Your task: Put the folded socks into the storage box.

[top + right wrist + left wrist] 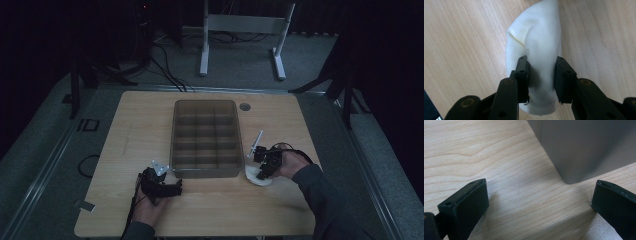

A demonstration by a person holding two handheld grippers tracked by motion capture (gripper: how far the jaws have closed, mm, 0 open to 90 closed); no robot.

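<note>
Right gripper view: the right gripper point(541, 80) has its jaws pressed onto a white sock point(534, 47) bunched on the table point(461, 37); gripped, not yet lifted. High view places it just right of the divided bin point(205, 137), whose compartments look empty. Left gripper point(536, 202) stands wide open, holding nothing, beside the bin's corner.

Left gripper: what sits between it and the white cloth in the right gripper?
In the high view, the near wall of the translucent grey compartment bin sits between the left gripper and the white cloth, plus bare wooden table.
</note>
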